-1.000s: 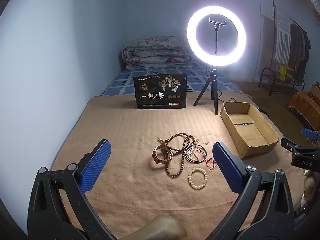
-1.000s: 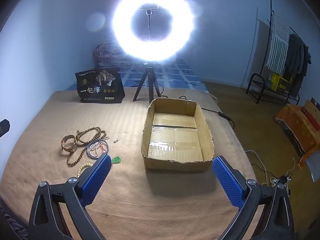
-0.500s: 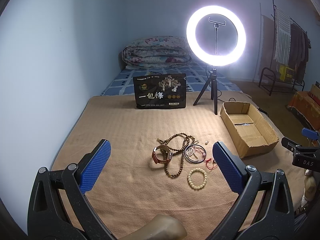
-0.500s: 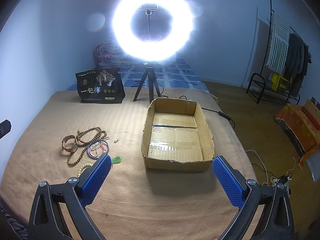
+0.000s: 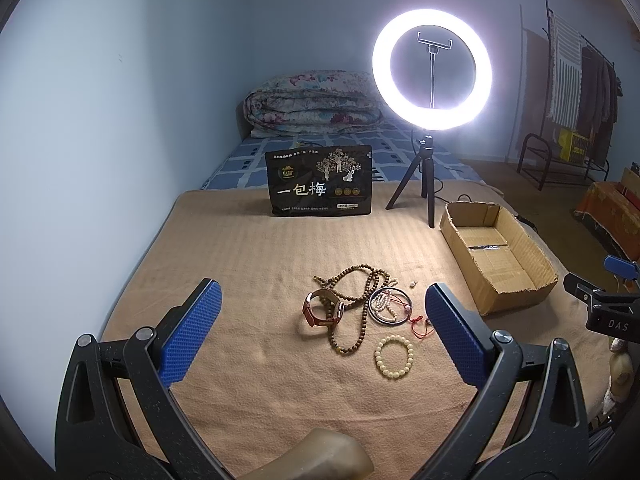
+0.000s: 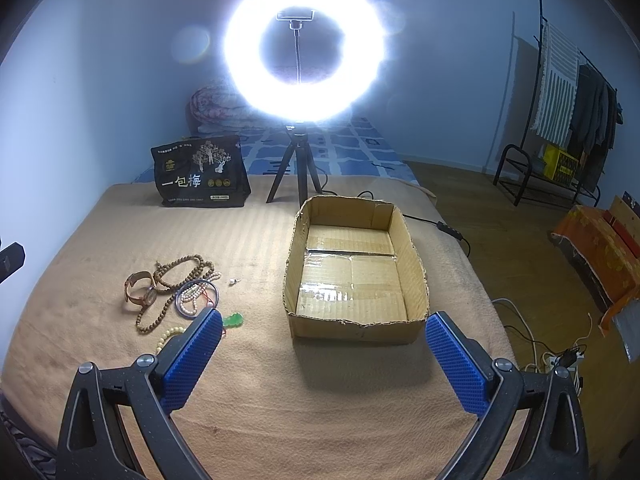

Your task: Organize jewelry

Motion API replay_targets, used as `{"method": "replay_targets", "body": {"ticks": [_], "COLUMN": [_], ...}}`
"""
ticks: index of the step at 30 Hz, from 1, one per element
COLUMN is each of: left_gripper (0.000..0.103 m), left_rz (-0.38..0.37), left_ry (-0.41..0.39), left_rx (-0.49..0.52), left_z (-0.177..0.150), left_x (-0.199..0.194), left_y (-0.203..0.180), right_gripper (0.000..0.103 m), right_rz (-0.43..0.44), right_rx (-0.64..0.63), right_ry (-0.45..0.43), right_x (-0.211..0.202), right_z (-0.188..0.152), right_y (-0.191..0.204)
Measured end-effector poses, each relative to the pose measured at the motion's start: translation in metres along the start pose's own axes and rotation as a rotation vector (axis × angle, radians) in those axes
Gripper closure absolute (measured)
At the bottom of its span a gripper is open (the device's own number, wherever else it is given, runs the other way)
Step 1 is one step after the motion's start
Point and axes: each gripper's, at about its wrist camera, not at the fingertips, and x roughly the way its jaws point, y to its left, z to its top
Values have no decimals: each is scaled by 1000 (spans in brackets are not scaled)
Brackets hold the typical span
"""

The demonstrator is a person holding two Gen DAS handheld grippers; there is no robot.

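Note:
A heap of jewelry lies on the tan blanket [image 5: 248, 264]: a brown bead necklace [image 5: 358, 280], a red-strap watch [image 5: 322, 309], a silver bangle [image 5: 391, 305] around pale beads, a cream bead bracelet [image 5: 394, 357] and a green pendant [image 6: 233, 320]. An open cardboard box [image 6: 354, 276] sits empty to the right of the heap. My left gripper [image 5: 320, 332] hovers open just short of the heap. My right gripper [image 6: 322, 356] hangs open in front of the box, with the jewelry [image 6: 176, 288] to its left. Neither holds anything.
A lit ring light on a tripod [image 5: 431, 68] and a black printed bag [image 5: 320, 186] stand at the blanket's far end. A folded quilt [image 5: 312, 106] lies behind. A wall runs along the left. Cables [image 6: 520, 328] and a clothes rack [image 6: 560, 120] are on the right.

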Motion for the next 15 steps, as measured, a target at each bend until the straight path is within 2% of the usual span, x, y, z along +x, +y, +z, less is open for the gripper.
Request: {"method": "replay_targets", "body": {"ticks": [15], "left_gripper": [0], "left_rz": [0], "left_ry": [4], "left_rx": [1], "left_z": [-1], "left_x": [1], "left_y": [0], "right_gripper": [0], "right_rz": [3], "right_rx": [6], "right_ry": [12], "right_x": [2], "right_z": [0], "right_y": [2]}}
